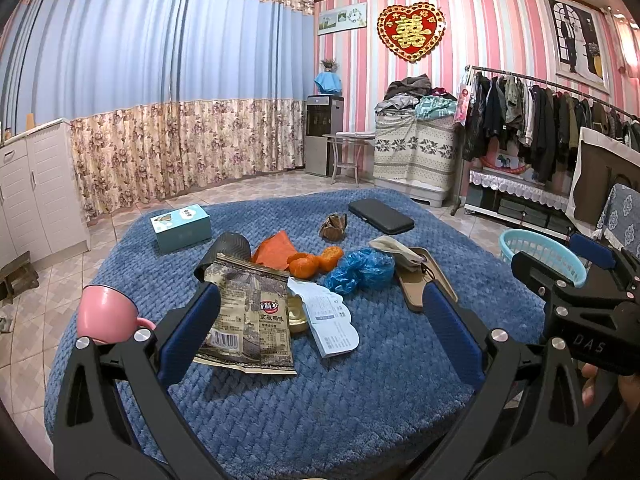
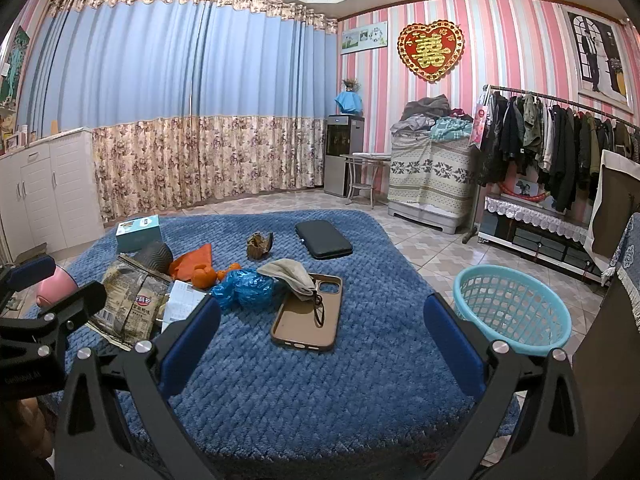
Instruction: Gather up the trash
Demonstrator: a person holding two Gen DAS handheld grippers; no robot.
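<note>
Trash lies on a blue quilted table cover (image 1: 280, 400): a snack wrapper (image 1: 248, 316) (image 2: 132, 304), a white paper slip (image 1: 328, 320), orange peels (image 1: 314, 262) (image 2: 204, 274), a crumpled blue plastic bag (image 1: 360, 270) (image 2: 244, 288), an orange wrapper (image 1: 276, 250) and a brown crumpled piece (image 1: 333, 227) (image 2: 260, 244). A light blue basket (image 2: 514, 312) (image 1: 540, 256) stands on the floor to the right. My left gripper (image 1: 320, 340) is open, its left finger beside the snack wrapper. My right gripper (image 2: 320, 344) is open and empty, just short of a tan phone case (image 2: 308, 316).
Also on the cover are a pink cup (image 1: 106, 312), a teal tissue box (image 1: 180, 226), a black case (image 1: 380, 216), a dark ribbed cup (image 1: 224, 250) and a beige cloth (image 2: 288, 274) lying on the phone case. A clothes rack (image 2: 560, 152) stands at the right wall.
</note>
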